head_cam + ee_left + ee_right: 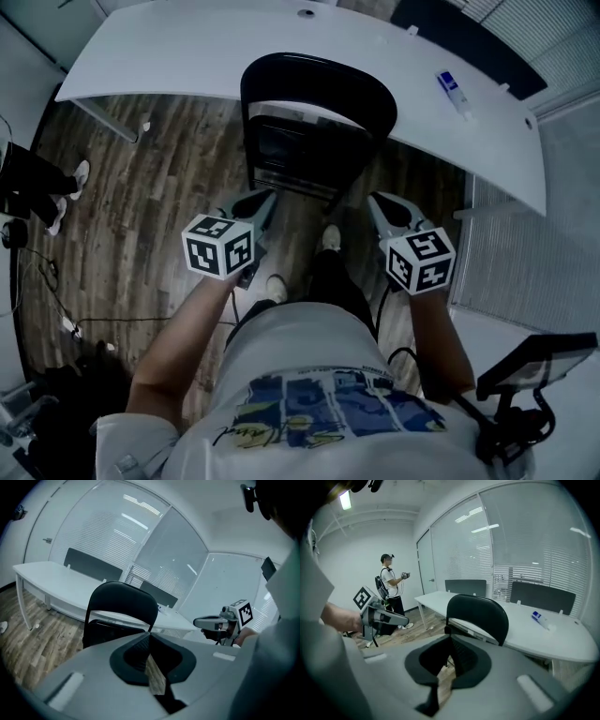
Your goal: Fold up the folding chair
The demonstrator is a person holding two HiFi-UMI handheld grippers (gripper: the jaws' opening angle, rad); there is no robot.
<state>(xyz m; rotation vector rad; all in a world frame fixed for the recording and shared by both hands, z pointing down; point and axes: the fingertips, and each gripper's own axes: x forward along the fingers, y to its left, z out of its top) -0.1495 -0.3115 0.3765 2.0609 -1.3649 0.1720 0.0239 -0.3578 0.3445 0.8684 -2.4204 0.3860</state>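
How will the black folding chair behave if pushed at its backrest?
Probably stiff: the chair has a rigid-looking backrest. Likely light for its size, given the thin frame. On the smooth wood floor it may slide or tip backward.

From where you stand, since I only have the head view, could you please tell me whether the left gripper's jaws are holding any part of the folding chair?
Observer: No; the left gripper has its jaws together with nothing between them, and the folding chair stands beyond them, untouched.
Operator: And the right gripper, please?
Observer: The right gripper is shut and empty too.
Operator: Is anyone else nearby?
Observer: A person stands in the background, holding a device out in front.
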